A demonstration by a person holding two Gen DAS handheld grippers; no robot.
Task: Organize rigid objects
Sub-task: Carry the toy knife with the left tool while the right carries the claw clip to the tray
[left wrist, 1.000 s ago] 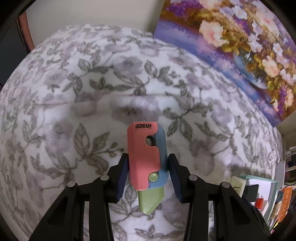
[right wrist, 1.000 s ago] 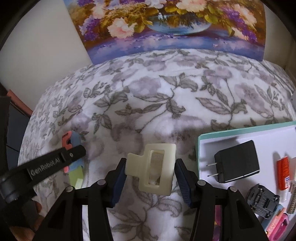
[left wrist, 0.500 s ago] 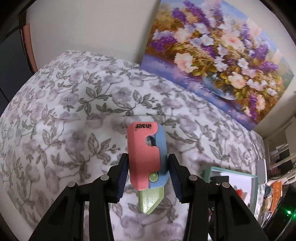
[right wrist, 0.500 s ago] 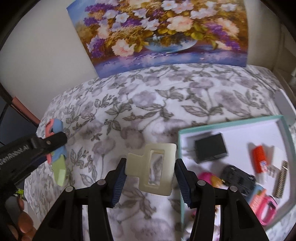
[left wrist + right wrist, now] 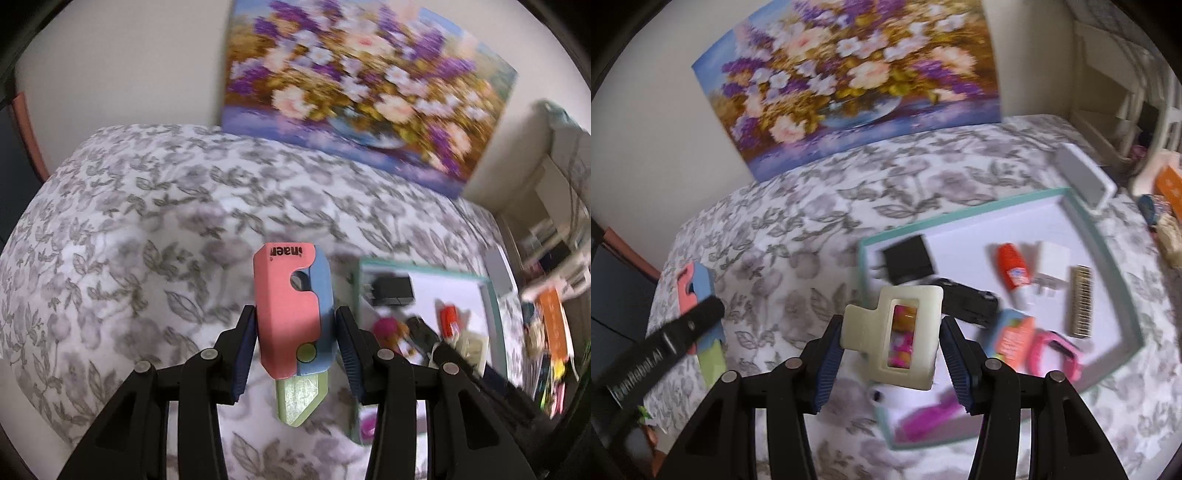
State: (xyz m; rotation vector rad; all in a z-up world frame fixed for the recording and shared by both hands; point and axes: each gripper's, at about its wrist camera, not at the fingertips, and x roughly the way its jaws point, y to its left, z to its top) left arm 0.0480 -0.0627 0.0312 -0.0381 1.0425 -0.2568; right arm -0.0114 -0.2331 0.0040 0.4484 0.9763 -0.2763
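My left gripper (image 5: 295,354) is shut on a pink and blue folding cutter (image 5: 286,306) with a green blade end, held in the air above the bed. My right gripper (image 5: 892,349) is shut on a cream plastic clip (image 5: 892,328) with a rectangular window, held above the left edge of the teal-rimmed white tray (image 5: 1108,243). The tray also shows in the left wrist view (image 5: 491,295), to the right of the cutter. The left gripper and cutter (image 5: 696,291) show at the left of the right wrist view.
The tray holds a black charger (image 5: 908,258), a red-capped glue bottle (image 5: 1012,269), a white plug (image 5: 1051,266), a comb (image 5: 1080,306), a black car (image 5: 967,301) and pink items (image 5: 1052,349). A flower painting (image 5: 846,77) leans on the wall. Shelves (image 5: 1126,92) stand right.
Both grippers have risen and moved right toward the tray with their objects still held. The tray now lies under the right gripper and fuller in the left wrist view.
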